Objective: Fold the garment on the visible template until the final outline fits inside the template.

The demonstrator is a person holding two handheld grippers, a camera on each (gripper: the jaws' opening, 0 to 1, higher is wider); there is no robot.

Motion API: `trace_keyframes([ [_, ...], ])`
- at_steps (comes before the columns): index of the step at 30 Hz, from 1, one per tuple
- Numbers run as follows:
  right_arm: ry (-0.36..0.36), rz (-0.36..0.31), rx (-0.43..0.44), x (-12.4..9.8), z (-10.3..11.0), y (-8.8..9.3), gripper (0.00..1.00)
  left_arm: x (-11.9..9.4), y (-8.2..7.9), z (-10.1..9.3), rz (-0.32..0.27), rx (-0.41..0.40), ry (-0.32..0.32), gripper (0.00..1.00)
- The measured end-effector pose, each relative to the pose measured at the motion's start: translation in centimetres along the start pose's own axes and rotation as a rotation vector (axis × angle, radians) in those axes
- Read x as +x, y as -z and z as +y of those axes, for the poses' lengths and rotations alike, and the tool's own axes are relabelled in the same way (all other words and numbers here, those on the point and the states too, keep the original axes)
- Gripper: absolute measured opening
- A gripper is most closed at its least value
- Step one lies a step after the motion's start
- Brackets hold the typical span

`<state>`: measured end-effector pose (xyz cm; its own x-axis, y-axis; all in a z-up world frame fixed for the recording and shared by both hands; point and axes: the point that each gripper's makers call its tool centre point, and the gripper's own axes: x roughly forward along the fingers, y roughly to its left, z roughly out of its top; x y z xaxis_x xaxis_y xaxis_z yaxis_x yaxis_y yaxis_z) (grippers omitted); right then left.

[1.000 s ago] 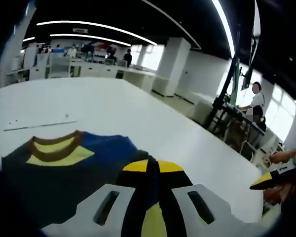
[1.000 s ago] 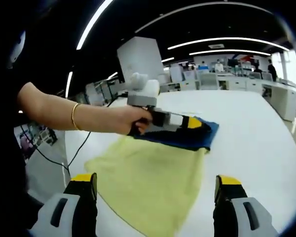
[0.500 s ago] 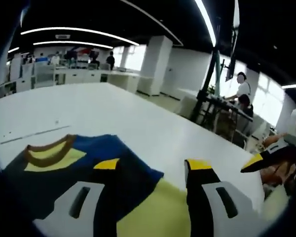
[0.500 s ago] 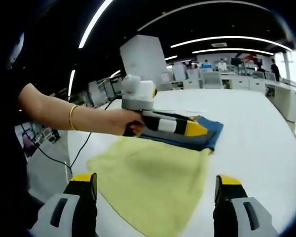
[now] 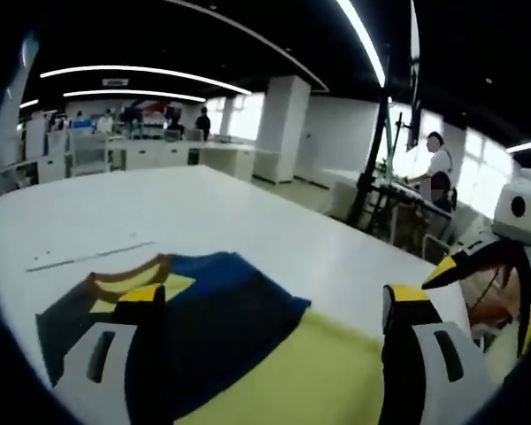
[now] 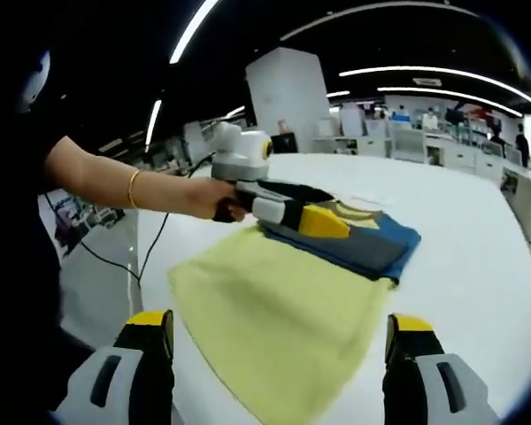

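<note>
The garment lies flat on the white table [image 6: 478, 204]. It has a pale yellow body [image 6: 283, 310] and a blue and dark grey top [image 6: 363, 248] with a yellow, brown-edged collar [image 5: 128, 279]. My left gripper [image 5: 274, 301] is open, its jaws wide apart over the blue part [image 5: 221, 301] and the yellow part [image 5: 319, 372], with nothing held. A hand holds this left gripper [image 6: 292, 208] low above the blue top. My right gripper [image 6: 280, 320] stands open at the near hem of the yellow body. The right gripper [image 5: 482, 266] also shows at the right edge.
A thin dark line [image 5: 88, 257] runs across the table beyond the collar. The person's arm with a bracelet [image 6: 133, 188] reaches in from the left, and a cable [image 6: 150, 257] hangs off the table's left edge. Desks and people stand far behind.
My left gripper, shut on a fold of the garment a second ago, has opened wide and let it go. It has drawn slightly back. The right gripper stays open.
</note>
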<state>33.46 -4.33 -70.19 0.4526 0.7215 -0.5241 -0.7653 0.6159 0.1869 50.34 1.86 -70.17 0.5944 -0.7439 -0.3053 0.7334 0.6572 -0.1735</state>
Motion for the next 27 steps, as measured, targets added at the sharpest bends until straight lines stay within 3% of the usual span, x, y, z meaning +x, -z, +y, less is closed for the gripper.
trace_keyframes([
  [15,-0.047,0.134,-0.113,0.4,0.8,1.0,0.98,-7.5,0.9,2.1,0.029,0.04,-0.017,0.99],
  [27,-0.051,0.192,-0.151,-0.1,1.1,1.7,0.95,-12.5,4.3,0.8,0.113,0.096,0.013,0.97],
])
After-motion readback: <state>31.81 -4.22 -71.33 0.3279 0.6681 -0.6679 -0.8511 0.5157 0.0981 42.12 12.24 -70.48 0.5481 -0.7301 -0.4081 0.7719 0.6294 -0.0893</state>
